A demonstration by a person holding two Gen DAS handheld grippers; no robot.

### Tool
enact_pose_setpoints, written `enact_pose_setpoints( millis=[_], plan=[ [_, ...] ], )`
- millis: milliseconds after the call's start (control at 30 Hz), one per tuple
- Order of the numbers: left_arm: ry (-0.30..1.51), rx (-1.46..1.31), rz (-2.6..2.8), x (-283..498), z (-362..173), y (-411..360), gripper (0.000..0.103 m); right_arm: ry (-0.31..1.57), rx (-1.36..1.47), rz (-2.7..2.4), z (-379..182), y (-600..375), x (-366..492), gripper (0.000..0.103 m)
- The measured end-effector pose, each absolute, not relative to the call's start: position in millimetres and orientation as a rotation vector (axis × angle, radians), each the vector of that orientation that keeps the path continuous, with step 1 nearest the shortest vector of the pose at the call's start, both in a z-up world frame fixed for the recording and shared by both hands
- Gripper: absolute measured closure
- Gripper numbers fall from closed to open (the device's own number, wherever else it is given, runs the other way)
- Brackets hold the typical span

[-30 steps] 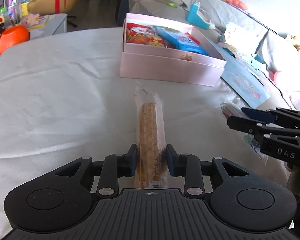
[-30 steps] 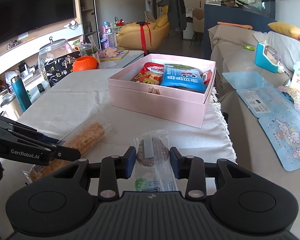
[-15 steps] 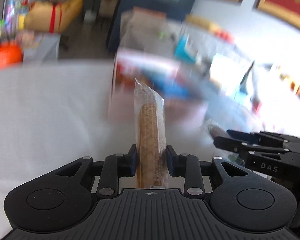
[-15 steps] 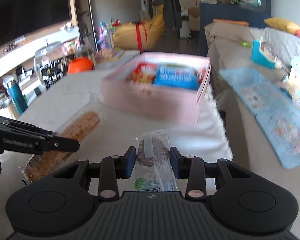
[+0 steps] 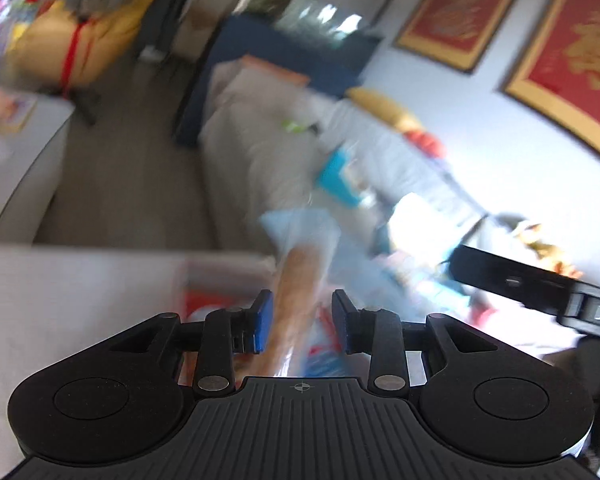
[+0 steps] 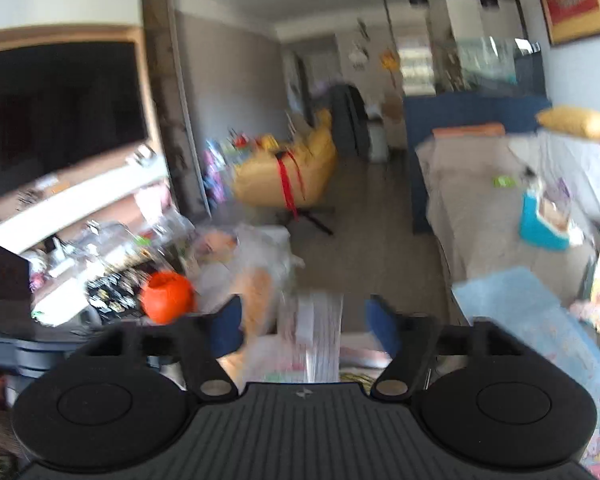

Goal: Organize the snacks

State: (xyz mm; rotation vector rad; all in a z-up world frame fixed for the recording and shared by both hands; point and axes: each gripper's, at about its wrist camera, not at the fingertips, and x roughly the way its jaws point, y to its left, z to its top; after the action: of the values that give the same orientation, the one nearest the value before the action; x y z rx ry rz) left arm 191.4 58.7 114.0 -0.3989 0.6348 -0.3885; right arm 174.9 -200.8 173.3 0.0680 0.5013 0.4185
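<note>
Both hand-held grippers are caught in mid-air above the white-clothed table, and motion smears much of each view

The left gripper carries a long biscuit stick in a clear wrapper. The stick stands up and forward between the blue pads, close against the left one, with loose wrapper filling the space toward the right one. The jaws are set narrow and are easing apart, with the stick between them and clear of the table. Just below and behind the pads lies the pink box, its near wall and some red snack packets showing only as blur.

To that view's right, the black right gripper juts in at about the same height. Its own camera shows its jaws spreading wide, the pads well apart. A pale cookie packet hangs as a streak in the gap, touching neither pad as far as the blur allows. The biscuit stick shows there too, just left of the left pad.

Around the table, an orange pot sits at the left. A yellow armchair tied with red ribbon stands farther back, and a dark television fills the wall on the left. A grey-covered sofa with a blue case on it runs along the right, under red pictures in gold frames
</note>
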Motion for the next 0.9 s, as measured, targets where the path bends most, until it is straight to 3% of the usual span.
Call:
enact_pose_setpoints(
  millis=[133, 400, 567, 667, 800, 900],
  plan=[
    [0.629, -0.377, -0.37, 153, 92, 73, 0.067, 0.572, 0.07, 0.4, 138, -212, 162, 0.031],
    [0.708, -0.064, -0.2, 27, 42, 46, 0.067, 0.719, -0.025, 0.386, 37, -197, 90, 0.031],
    [0.777, -0.022, -0.155, 8, 12, 29, 0.067, 0.847, -0.001, 0.408, -11, -175, 61, 0.03],
    [0.747, -0.005, -0.135, 7, 7, 22, 0.063, 0.791, -0.117, 0.341, -18, -160, 43, 0.023],
    [0.722, -0.054, -0.138, 5, 1, 22, 0.049, 0.79, -0.107, 0.266, -24, -166, 41, 0.003],
    [0.692, -0.072, -0.113, 0, -1, 20, 0.049, 0.777, -0.088, 0.264, -27, -175, 39, 0.001]
  ],
)
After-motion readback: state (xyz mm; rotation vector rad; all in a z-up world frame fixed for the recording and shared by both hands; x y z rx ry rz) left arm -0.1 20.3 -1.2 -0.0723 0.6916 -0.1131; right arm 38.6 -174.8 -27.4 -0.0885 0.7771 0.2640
